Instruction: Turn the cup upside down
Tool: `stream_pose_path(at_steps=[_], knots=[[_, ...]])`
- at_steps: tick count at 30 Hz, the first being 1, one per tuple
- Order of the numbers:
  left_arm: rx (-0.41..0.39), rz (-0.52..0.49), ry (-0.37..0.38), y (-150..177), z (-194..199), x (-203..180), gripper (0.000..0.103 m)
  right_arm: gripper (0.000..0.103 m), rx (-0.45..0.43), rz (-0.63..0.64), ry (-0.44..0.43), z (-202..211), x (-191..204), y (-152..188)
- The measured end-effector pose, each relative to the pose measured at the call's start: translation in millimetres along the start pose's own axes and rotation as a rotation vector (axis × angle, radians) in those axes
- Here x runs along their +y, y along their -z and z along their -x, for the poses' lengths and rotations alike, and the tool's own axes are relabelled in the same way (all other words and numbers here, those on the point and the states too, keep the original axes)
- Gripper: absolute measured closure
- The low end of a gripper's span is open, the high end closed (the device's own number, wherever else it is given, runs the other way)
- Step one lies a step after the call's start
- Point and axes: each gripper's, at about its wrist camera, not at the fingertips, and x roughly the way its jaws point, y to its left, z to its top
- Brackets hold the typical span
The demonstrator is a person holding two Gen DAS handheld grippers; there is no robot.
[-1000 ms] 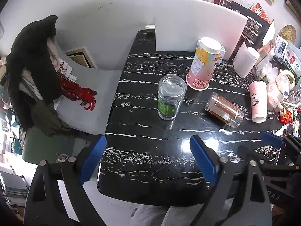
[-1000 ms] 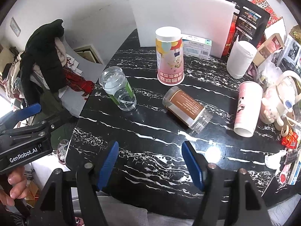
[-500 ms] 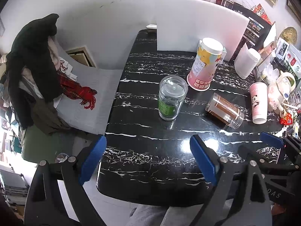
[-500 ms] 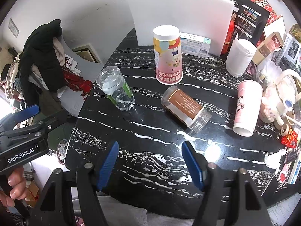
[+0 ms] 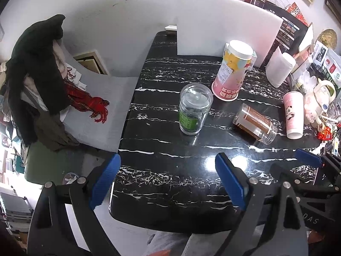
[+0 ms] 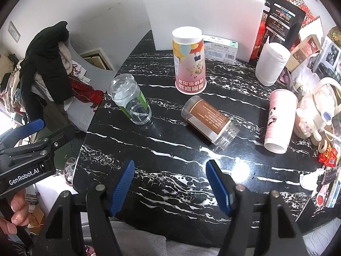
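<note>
A black marble-patterned bench [image 5: 162,175] with white veins fills the middle of the frame, a bright lamp glare [image 6: 240,170] on its near part. Behind it stands a white wall [image 5: 119,12], and at the left dark clothes [image 5: 36,68] are heaped over a grey seat [image 5: 96,115].

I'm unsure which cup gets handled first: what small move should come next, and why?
Probably ease the right tongs forward toward the brown-label cup. It is the one lying on its side on the table, a little right of straight ahead of them. The right tongs and left tongs are both open and empty over the table's near edge, so nothing is gripped yet.
</note>
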Motion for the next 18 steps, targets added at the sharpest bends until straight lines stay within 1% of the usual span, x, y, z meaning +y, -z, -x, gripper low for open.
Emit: stream_pose_path(at_steps=[9,13,16,18], knots=[[0.006,0.002,0.0,-0.2,-2.0,0.2,0.013,0.033,0.003,-0.001,0.001,-0.9,-0.7,0.3],[0.01,0.006,0.014,-0.3,-4.6,-0.7,0.013,0.033,0.005,-0.002,0.001,-1.4,-1.3,0.4],[0.014,0.003,0.007,-0.8,-5.9,-2.5,0.013,0.033,0.007,-0.006,0.001,-2.6,-3.3,1.1],[0.017,-0.005,-0.011,-1.0,-6.5,-4.3,0.013,0.033,0.009,-0.009,0.003,-3.0,-4.8,2.1]])
